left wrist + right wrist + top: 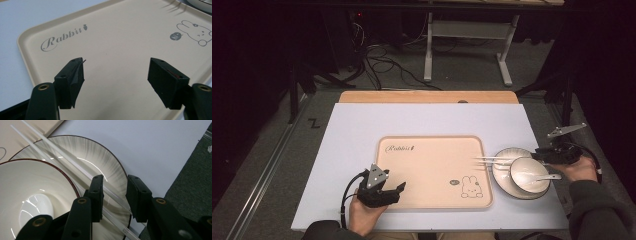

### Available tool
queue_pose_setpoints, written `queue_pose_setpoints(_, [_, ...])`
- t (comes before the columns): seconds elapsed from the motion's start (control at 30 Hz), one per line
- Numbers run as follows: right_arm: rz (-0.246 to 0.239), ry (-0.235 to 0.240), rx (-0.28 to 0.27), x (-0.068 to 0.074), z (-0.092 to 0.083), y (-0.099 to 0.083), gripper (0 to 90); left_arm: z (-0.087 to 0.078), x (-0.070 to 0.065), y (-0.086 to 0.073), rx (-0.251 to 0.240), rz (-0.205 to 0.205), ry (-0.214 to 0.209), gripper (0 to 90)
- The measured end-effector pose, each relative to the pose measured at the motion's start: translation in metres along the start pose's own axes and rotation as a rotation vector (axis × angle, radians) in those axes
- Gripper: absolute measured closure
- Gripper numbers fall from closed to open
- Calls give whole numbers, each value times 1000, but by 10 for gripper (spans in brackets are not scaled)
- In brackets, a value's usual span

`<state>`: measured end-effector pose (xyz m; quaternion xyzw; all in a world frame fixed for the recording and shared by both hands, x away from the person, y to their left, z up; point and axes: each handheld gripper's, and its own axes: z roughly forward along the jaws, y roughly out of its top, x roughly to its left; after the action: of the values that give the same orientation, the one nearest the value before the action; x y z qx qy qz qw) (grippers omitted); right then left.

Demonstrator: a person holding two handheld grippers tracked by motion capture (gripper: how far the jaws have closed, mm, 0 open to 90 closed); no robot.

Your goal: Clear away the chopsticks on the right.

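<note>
Right gripper view shows your right tongs [114, 195] parted around the chopsticks [75, 165] lying on the plate [105, 152], left tongs [116, 82] released; closing carelessly could roll them off.

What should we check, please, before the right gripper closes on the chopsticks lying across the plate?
1. Chopsticks between the jaws of the right gripper: ok, one runs through the gap; the other I cannot tell.
2. Pads pressing on them: not ok yet, a gap shows on both sides.
3. Bowl clear of the jaws: cannot tell, its rim sits close against the near jaw.
4. Plate flat on the table: ok.
5. Tray free to receive things: ok, bare.
6. Left gripper out of the way: ok, open over the tray's near edge.
</note>
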<state>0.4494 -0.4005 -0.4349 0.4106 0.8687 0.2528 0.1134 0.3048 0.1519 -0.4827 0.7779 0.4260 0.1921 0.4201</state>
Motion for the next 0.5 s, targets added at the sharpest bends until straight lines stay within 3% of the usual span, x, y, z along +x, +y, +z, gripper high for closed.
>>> queue_pose_setpoints(0.5, [-35, 9, 36, 1, 8, 1, 672, 0, -1, 0, -4, 1, 5, 291])
